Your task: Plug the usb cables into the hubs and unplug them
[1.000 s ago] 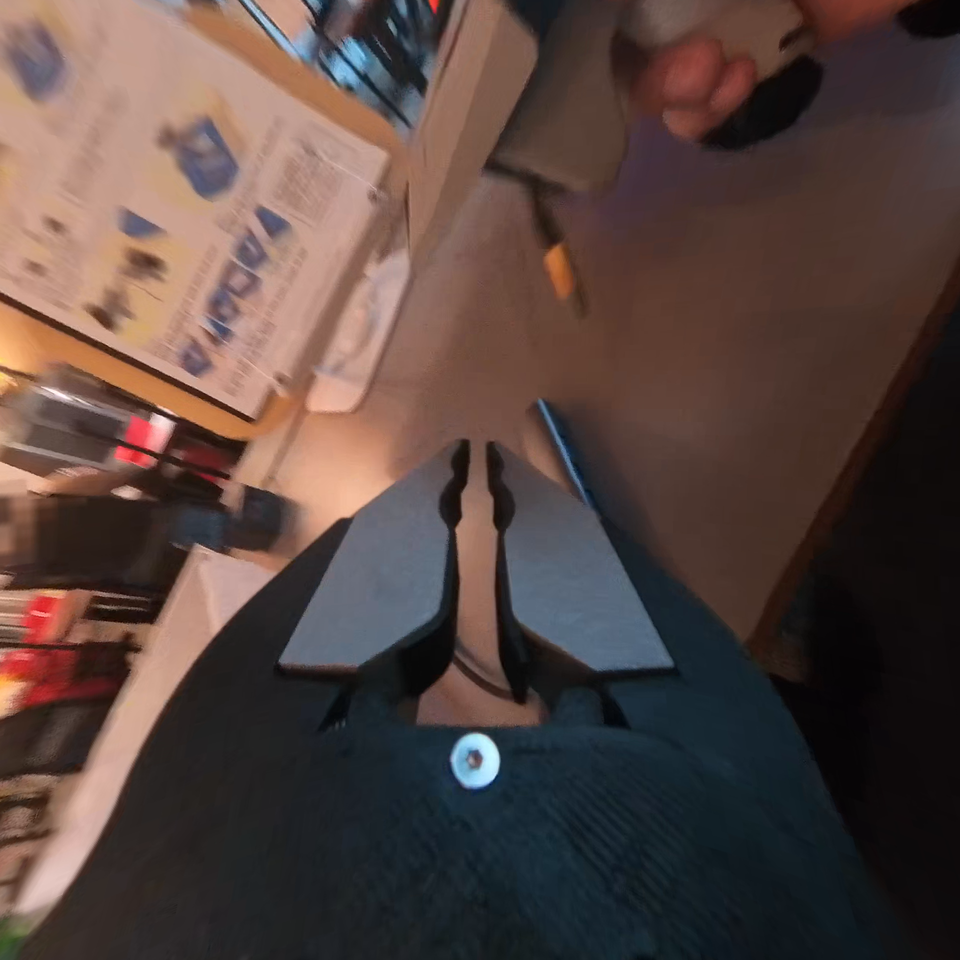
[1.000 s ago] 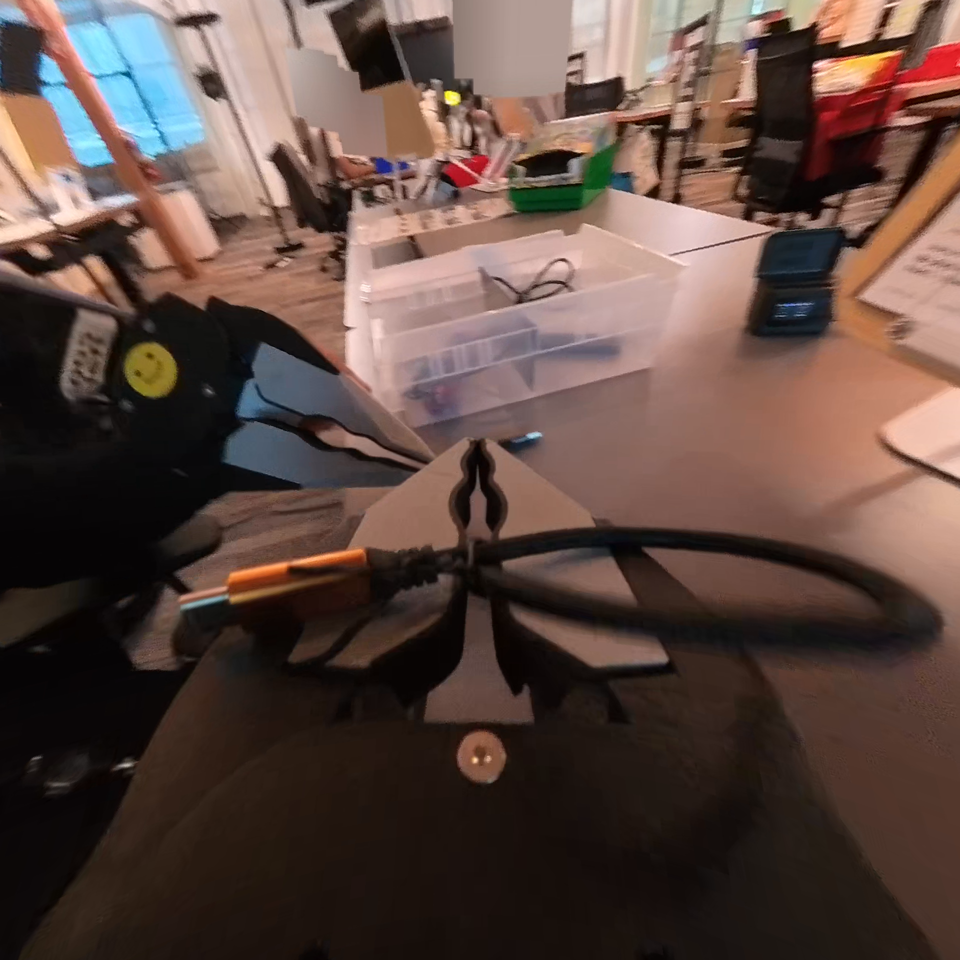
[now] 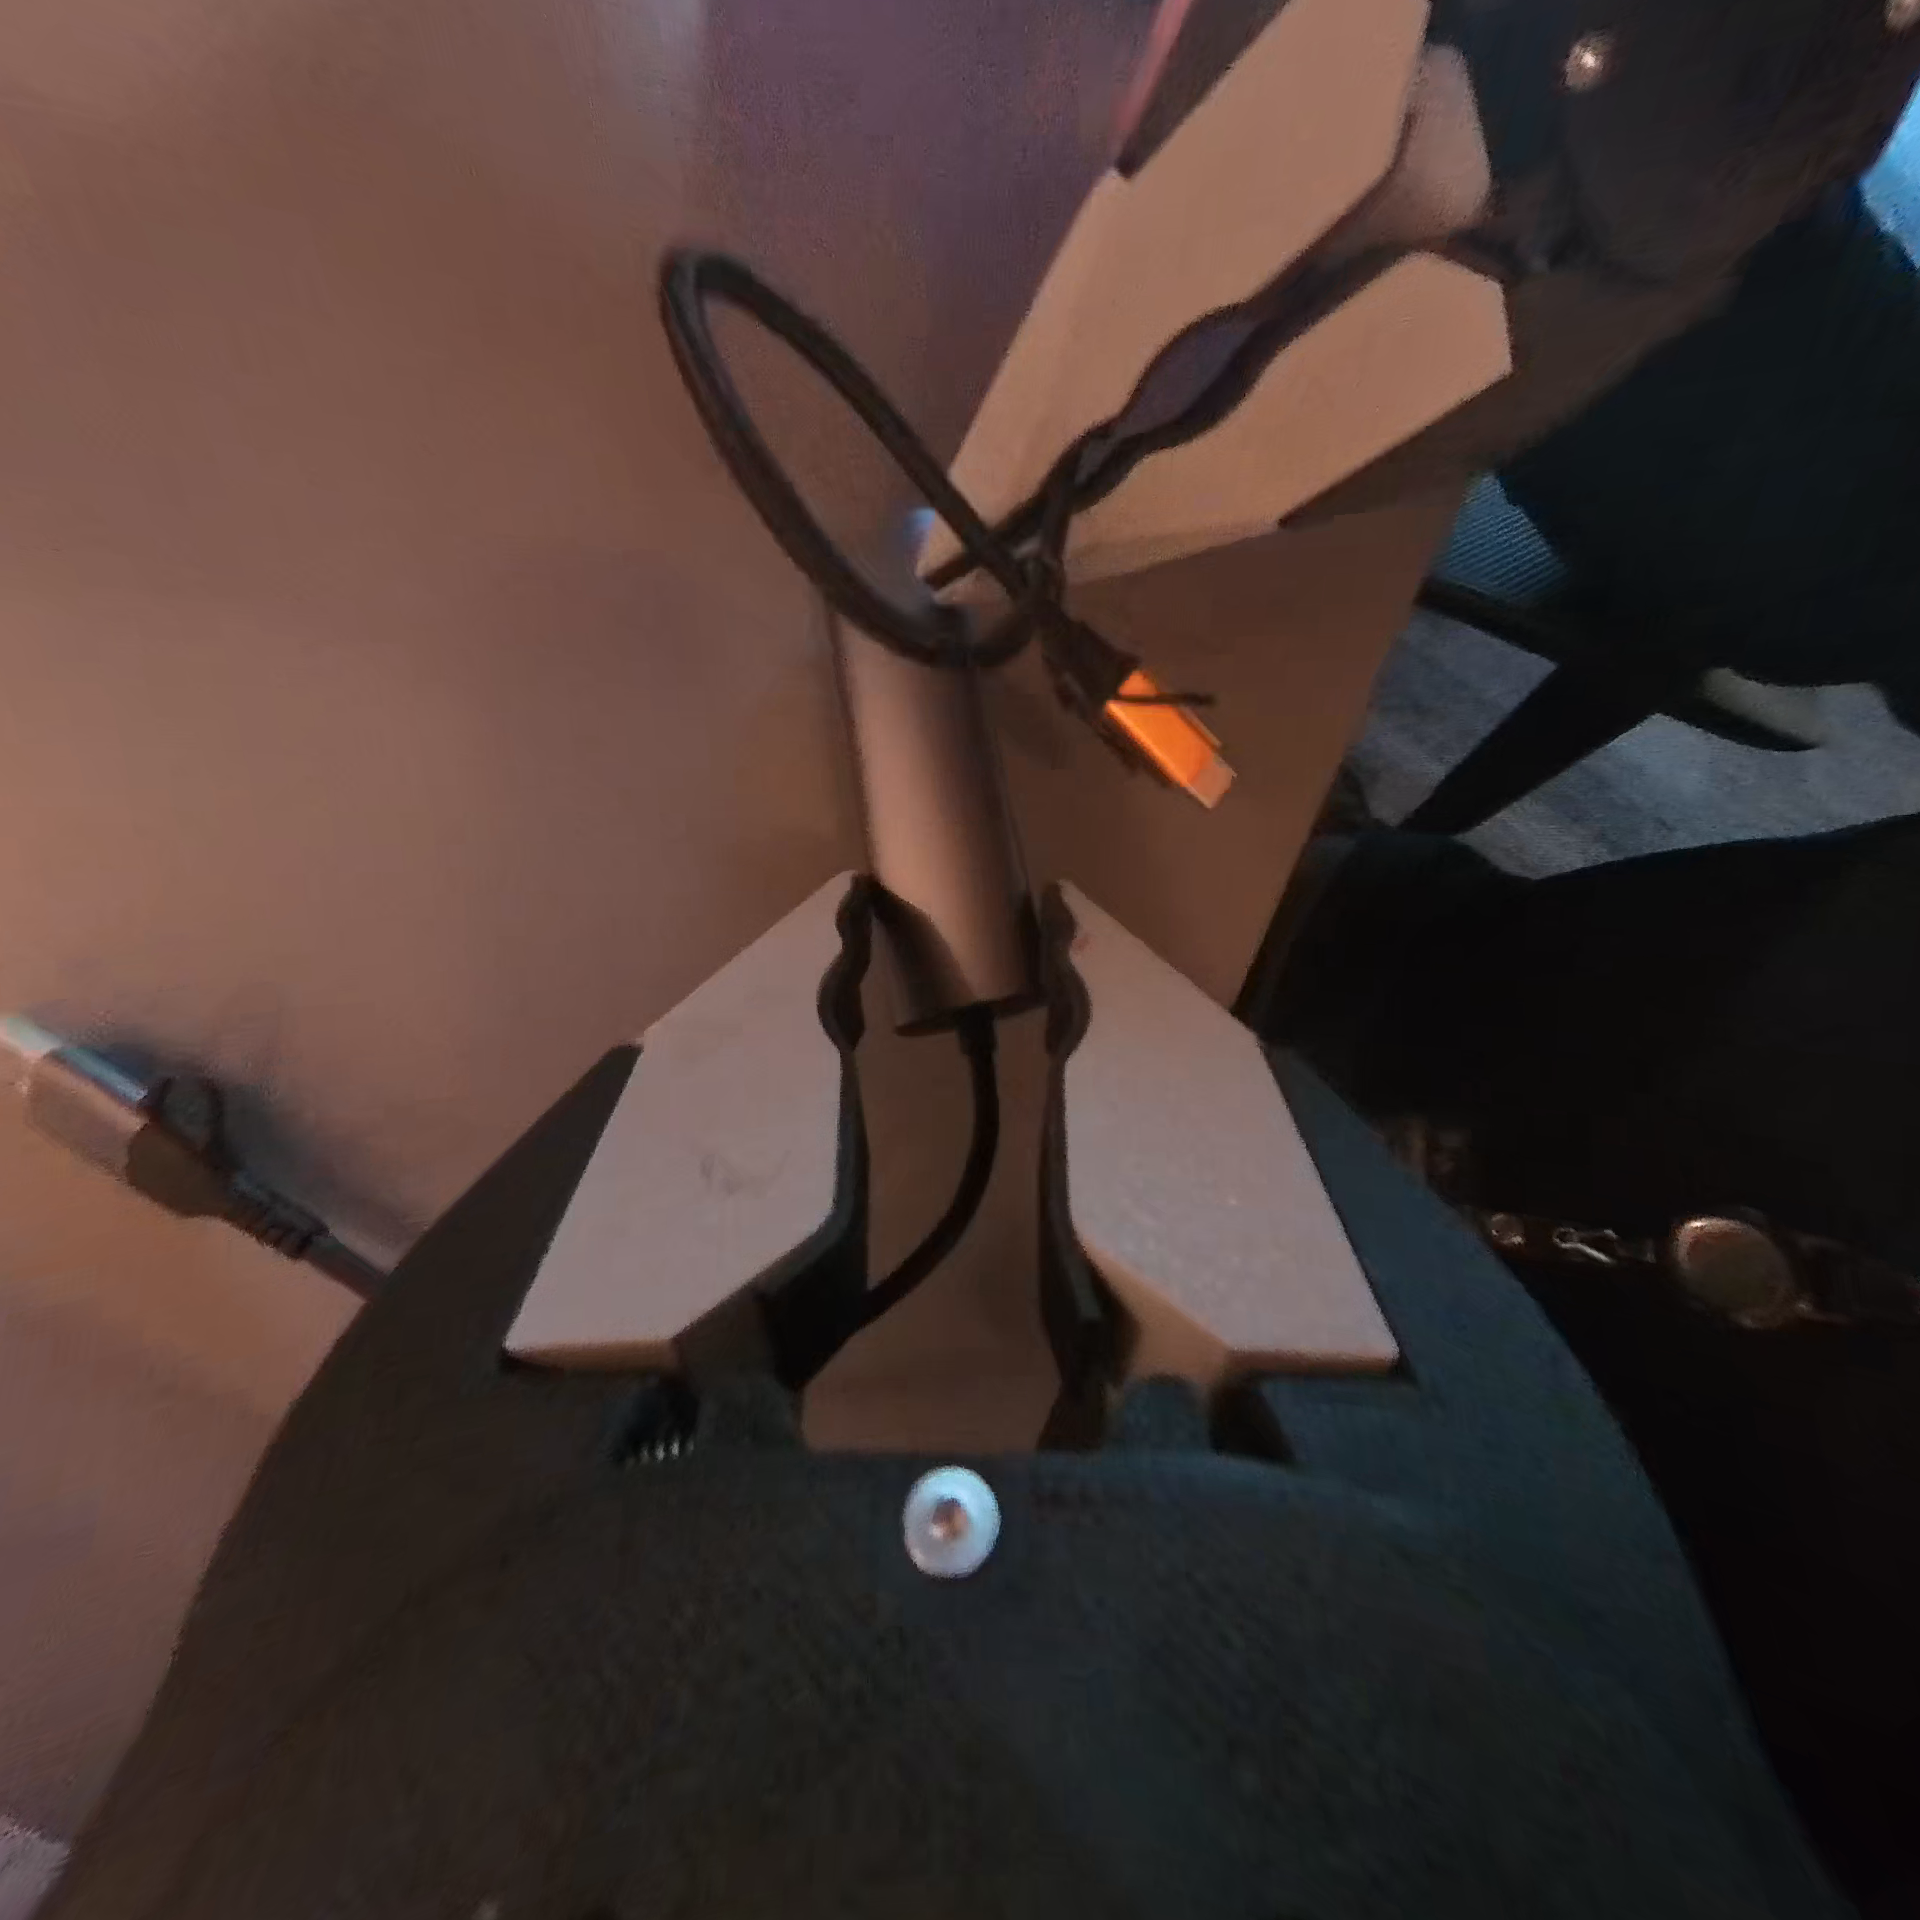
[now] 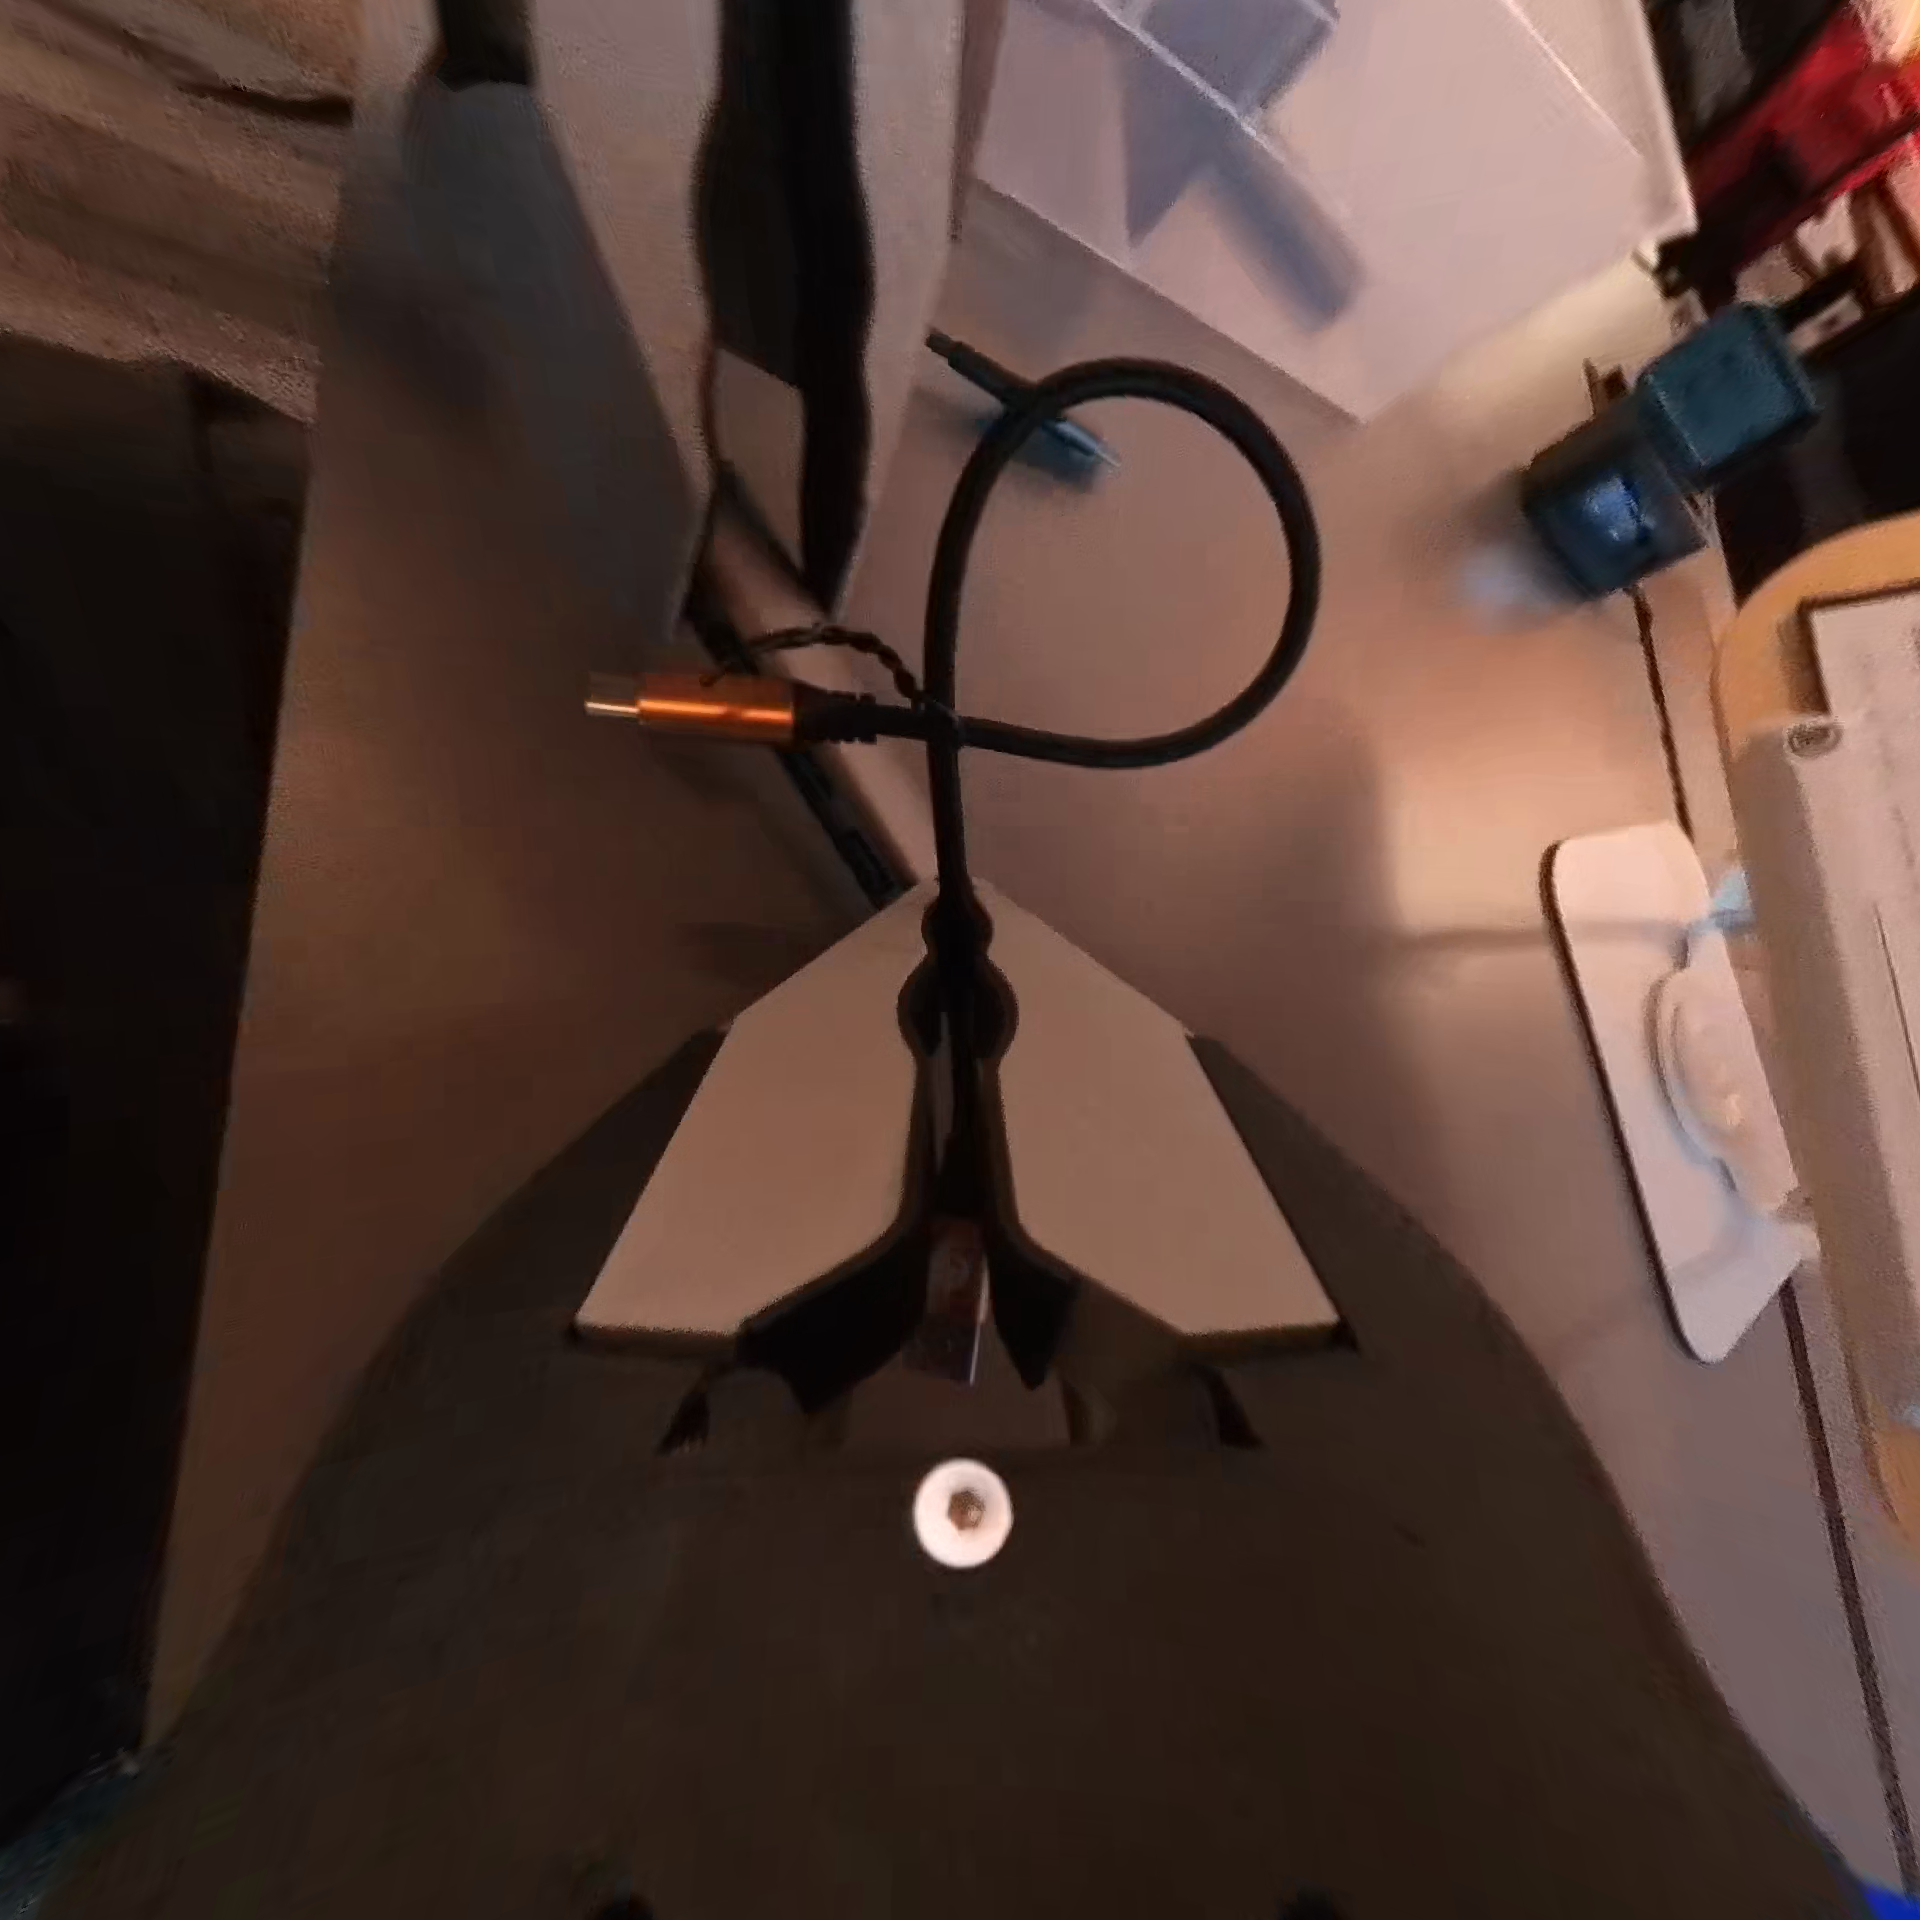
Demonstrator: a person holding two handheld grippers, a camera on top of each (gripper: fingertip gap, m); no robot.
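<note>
Between right tool (image 4: 954, 925) tips, black cable (image 4: 1226, 540) with orange plug (image 4: 717, 709)

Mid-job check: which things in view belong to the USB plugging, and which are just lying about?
For the job:
- grey hub, in the left hand-held gripper
- black cable with orange plug, in the right hand-held gripper
- likely the grey-plug cable on the table

Lying about:
- clear bin
- blue box
- white pad

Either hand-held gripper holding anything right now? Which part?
Right hand-held gripper pinches the looped black USB cable on its cord, orange plug hanging free. Left hand-held gripper grips the near end of a slim grey hub.
</note>
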